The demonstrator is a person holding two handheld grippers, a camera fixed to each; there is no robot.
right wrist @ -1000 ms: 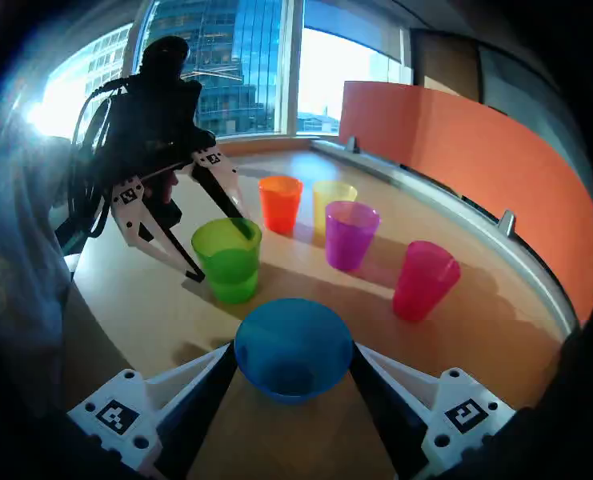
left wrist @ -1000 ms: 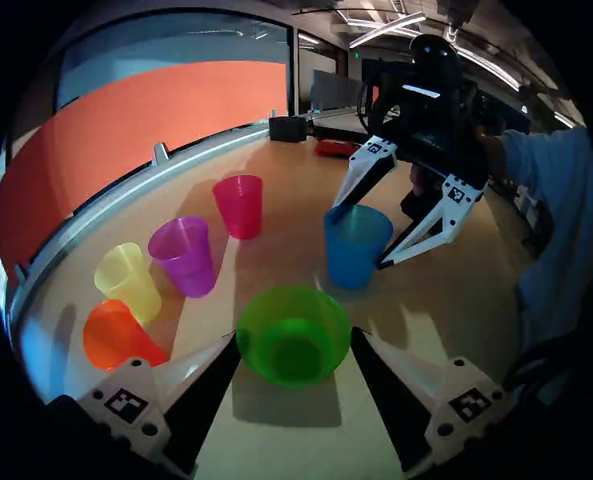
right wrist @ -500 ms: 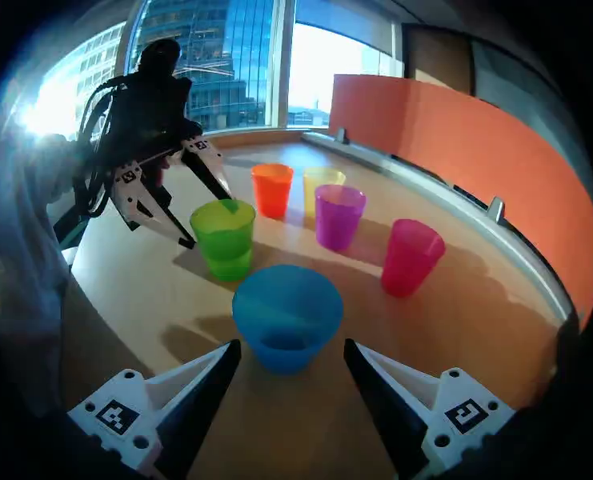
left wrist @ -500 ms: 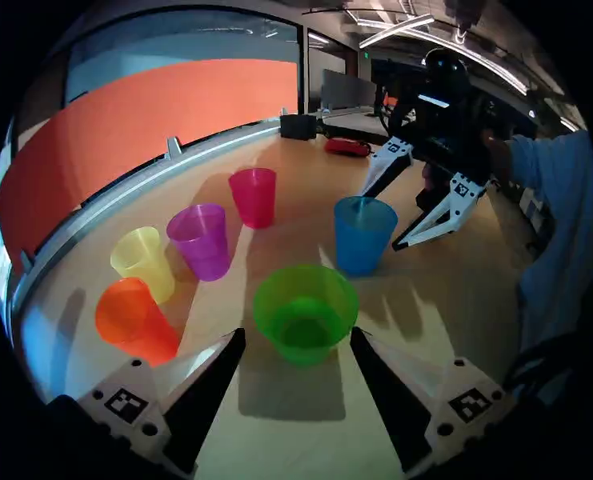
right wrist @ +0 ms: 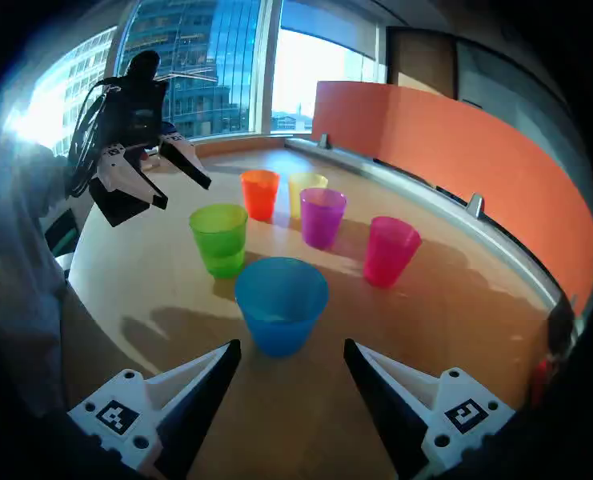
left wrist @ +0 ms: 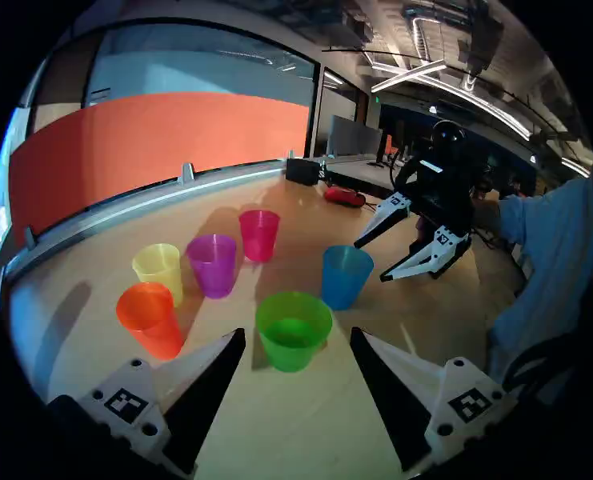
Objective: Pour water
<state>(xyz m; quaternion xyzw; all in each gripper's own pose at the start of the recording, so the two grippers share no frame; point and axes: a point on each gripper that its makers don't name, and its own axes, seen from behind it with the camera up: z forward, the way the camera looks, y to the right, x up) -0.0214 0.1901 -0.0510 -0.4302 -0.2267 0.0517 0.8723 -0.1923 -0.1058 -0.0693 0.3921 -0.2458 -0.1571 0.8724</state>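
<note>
A green cup [left wrist: 293,329] stands upright on the wooden table [left wrist: 312,432], a little ahead of my open left gripper [left wrist: 296,346]; nothing is between its fingers. A blue cup [right wrist: 281,303] stands upright just ahead of my open right gripper [right wrist: 290,357], also free of the fingers. In the left gripper view the blue cup [left wrist: 345,275] is behind the green one, with the right gripper [left wrist: 380,254] open and raised beyond it. In the right gripper view the green cup [right wrist: 219,238] stands farther off, and the left gripper [right wrist: 180,186] hangs open above the table to its left.
Orange [left wrist: 150,318], yellow [left wrist: 159,270], purple [left wrist: 213,264] and pink [left wrist: 258,234] cups stand in a row left of the green cup. An orange wall panel [left wrist: 152,152] runs along the table's far edge. A person's sleeve [left wrist: 548,256] is at the right.
Both grippers have drawn back and lifted away from their cups. The green and blue cups, earlier between the fingers, now stand free on the table ahead of the fingertips.
</note>
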